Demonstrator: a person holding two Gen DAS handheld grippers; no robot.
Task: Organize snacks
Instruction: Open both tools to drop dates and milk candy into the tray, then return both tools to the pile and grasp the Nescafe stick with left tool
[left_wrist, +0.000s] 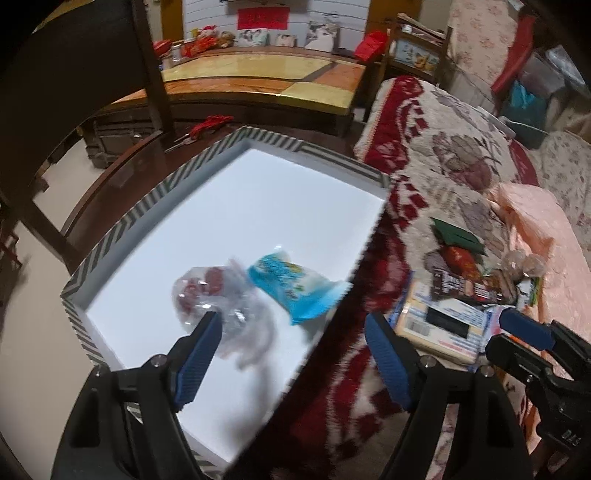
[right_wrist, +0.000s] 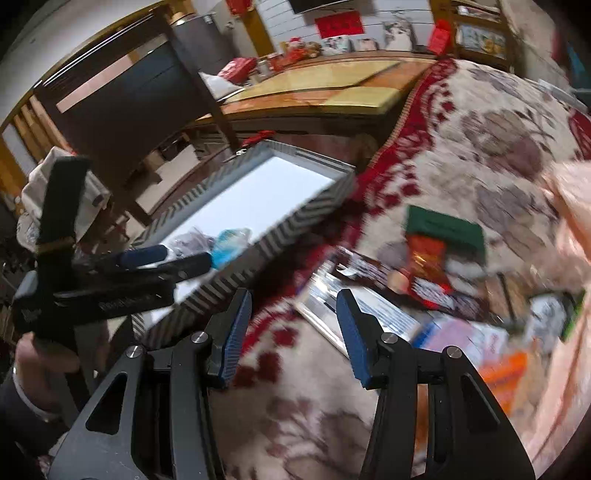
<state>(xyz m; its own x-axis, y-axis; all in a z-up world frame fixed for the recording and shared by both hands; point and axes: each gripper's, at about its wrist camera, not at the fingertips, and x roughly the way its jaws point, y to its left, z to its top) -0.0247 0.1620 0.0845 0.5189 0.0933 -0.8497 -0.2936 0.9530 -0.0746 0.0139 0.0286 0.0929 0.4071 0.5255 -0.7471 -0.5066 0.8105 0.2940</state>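
Note:
A white box with a striped rim (left_wrist: 122, 225) sits on a dark table beside a bed. Inside lie a clear bag of red snacks (left_wrist: 214, 295) and a blue packet (left_wrist: 295, 288). My left gripper (left_wrist: 293, 332) is open and empty over the box's near right edge; it also shows in the right wrist view (right_wrist: 173, 258). My right gripper (right_wrist: 293, 306) is open and empty above the blanket, left of a snack pile: a white flat pack (right_wrist: 373, 314), a red packet (right_wrist: 424, 262), a green packet (right_wrist: 447, 229). The box (right_wrist: 295, 218) lies to its left.
A floral red and cream blanket (left_wrist: 443, 155) covers the bed. The snack pile also shows in the left wrist view (left_wrist: 454, 317). A pink cloth (left_wrist: 535, 221) lies beyond it. A dark wooden chair (right_wrist: 122, 96) and a long glossy table (left_wrist: 266, 77) stand behind.

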